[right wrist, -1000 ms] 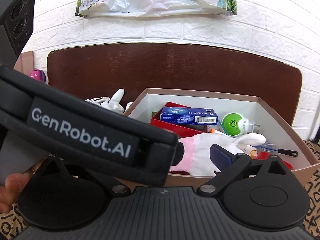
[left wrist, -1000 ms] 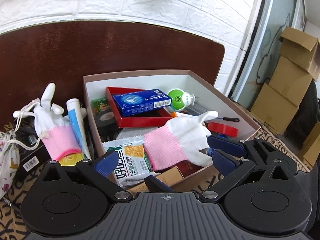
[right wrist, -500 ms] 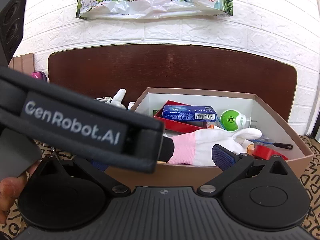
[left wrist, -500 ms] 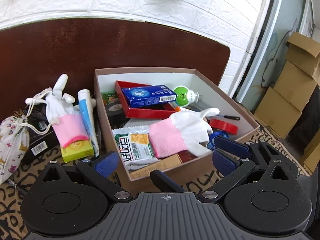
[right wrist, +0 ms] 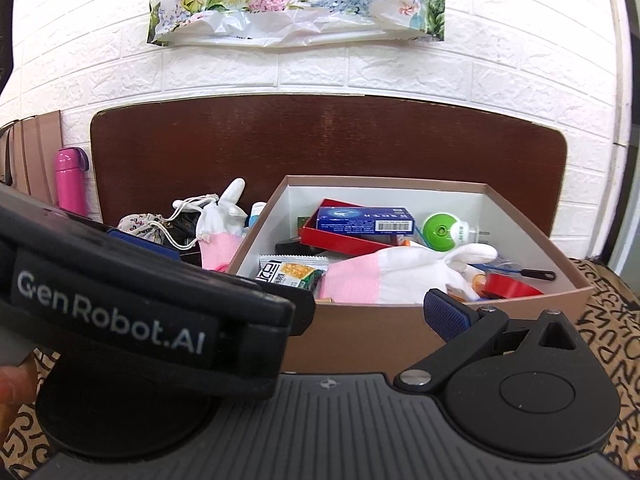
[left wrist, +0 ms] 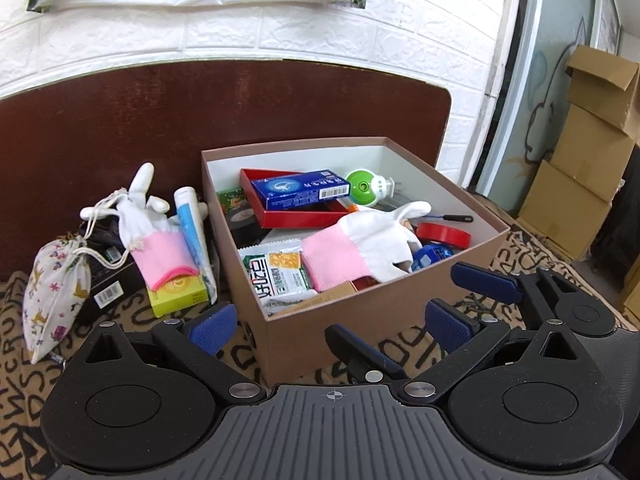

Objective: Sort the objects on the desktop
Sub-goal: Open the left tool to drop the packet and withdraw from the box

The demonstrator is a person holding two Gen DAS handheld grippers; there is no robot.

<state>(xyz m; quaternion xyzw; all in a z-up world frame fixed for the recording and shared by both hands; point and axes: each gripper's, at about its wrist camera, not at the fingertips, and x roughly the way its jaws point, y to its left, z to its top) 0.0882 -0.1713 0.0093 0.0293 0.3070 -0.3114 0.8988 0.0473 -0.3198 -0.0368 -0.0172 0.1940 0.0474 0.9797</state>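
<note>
Both grippers hanging back in front of the box, nothing in either one.

The left gripper [left wrist: 330, 326] has its fingers spread wide and empty, just near of the brown cardboard box [left wrist: 372, 312]. The right gripper [left wrist: 452, 300] is spread too, holding nothing, at the box's near right corner. One white-and-pink glove [left wrist: 360, 248] lies inside on top of the clutter, next to a red tape roll [left wrist: 443, 235]. The other glove [left wrist: 154, 232] sits outside on the left, by a floral drawstring pouch [left wrist: 54, 284].
</note>
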